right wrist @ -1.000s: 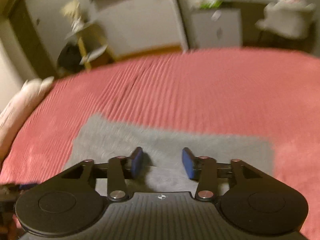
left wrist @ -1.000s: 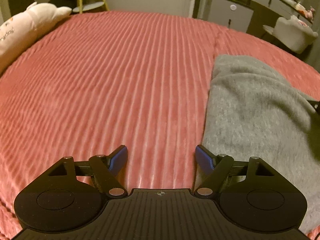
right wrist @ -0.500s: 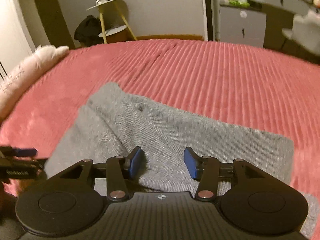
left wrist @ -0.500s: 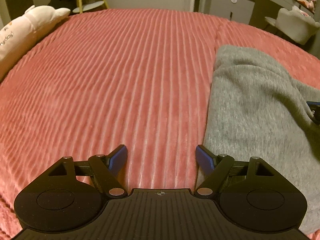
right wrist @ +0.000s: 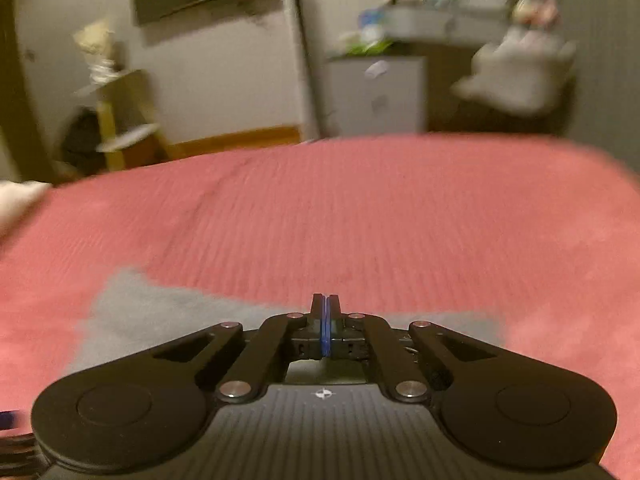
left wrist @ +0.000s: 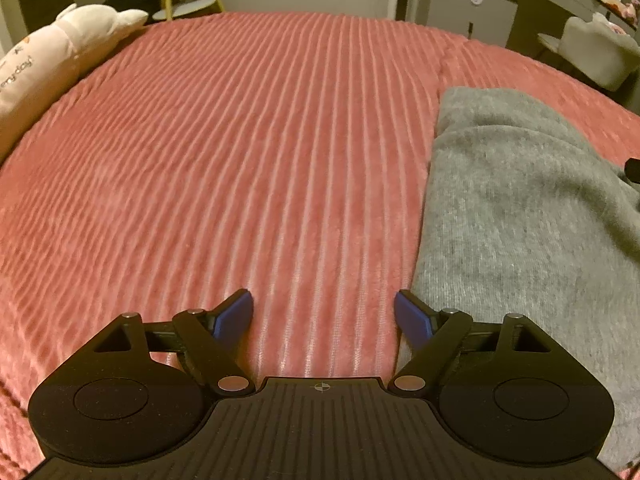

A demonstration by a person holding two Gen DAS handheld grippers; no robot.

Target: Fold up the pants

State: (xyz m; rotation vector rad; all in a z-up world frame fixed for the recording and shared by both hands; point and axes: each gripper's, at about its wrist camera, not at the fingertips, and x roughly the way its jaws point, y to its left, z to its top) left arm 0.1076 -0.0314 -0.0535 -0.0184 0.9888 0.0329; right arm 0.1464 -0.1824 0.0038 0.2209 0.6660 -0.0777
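The gray pants (left wrist: 520, 216) are lying folded on the red bedspread (left wrist: 240, 160). The left gripper (left wrist: 324, 312) is hanging wide open just beside their left edge — nothing between its blue fingers (left wrist: 234, 314). The right gripper (right wrist: 325, 312) is squeezed tight over the pants — nothing showing between its pads.

- The bedspread (left wrist: 248, 152) is pinkish red with fine raised stripes.
- The pants (left wrist: 520, 216) are plain grey with a soft knit look.
- The left gripper (left wrist: 323, 316) is black, and its fingertips (left wrist: 236, 314) are blue.
- The right gripper (right wrist: 325, 312) is black with blue pads.
- The plush pillow (left wrist: 52, 64) is cream with small dark lettering.
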